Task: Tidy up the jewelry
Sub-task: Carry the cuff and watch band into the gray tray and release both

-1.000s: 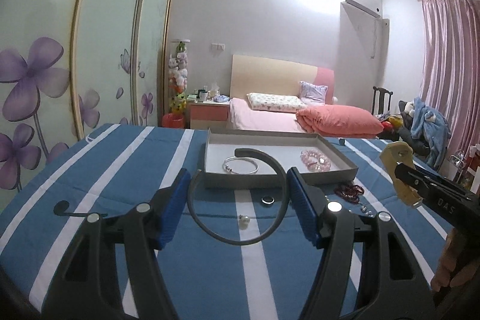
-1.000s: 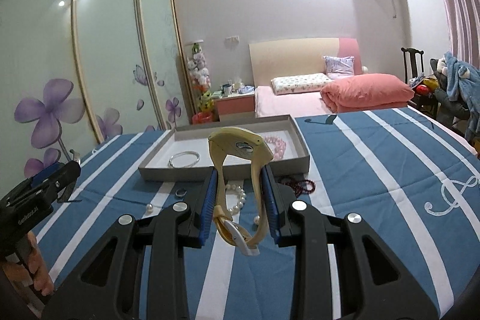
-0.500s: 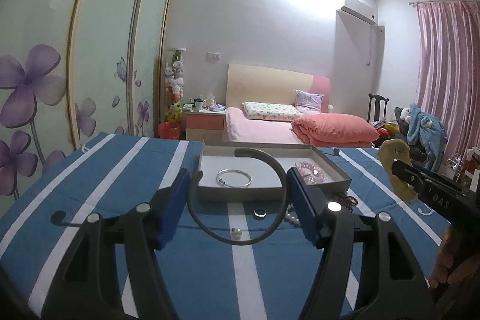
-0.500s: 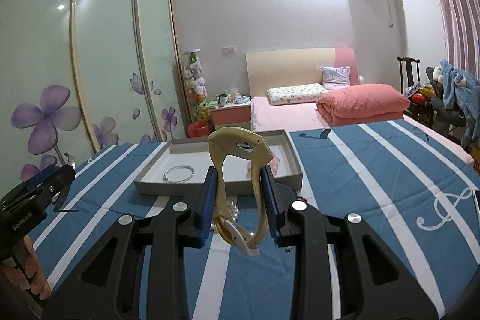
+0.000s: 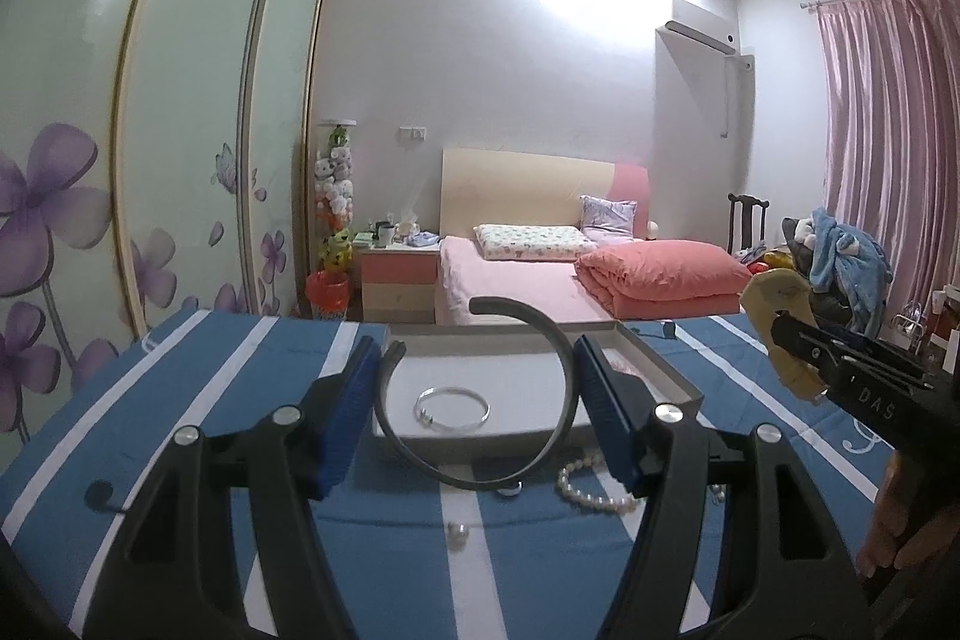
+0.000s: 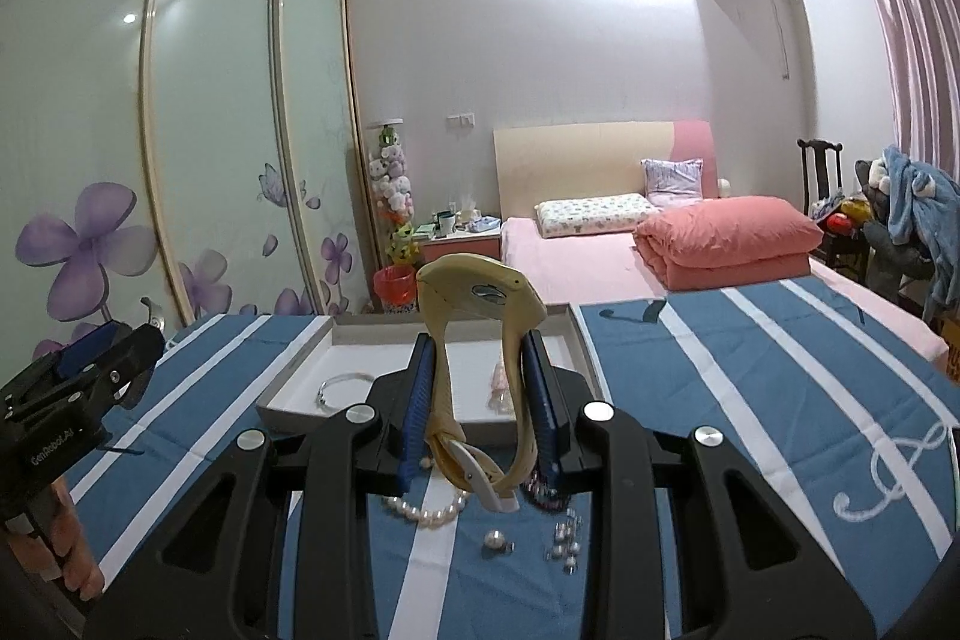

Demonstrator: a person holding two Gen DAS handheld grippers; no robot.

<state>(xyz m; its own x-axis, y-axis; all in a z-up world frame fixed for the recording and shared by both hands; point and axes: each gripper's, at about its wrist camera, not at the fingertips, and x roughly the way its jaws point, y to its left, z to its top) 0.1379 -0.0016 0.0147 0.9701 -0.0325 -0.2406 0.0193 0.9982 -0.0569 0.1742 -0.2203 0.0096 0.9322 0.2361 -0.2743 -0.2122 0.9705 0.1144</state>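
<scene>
Pink bracelet [image 6: 499, 388] — mostly hidden behind the cream clip [image 6: 480, 340].

Both raised level — left hand-held gripper [image 5: 477, 403] clamped wide, right hand-held gripper [image 6: 480, 403] clamped narrower.

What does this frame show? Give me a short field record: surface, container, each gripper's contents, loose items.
surface: blue striped cloth
container: open grey tray holding silver bangle
left gripper: shut on dark hair hoop
right gripper: shut on cream hair clip
loose on cloth: pearl bracelet, single pearl piece, small earrings
</scene>
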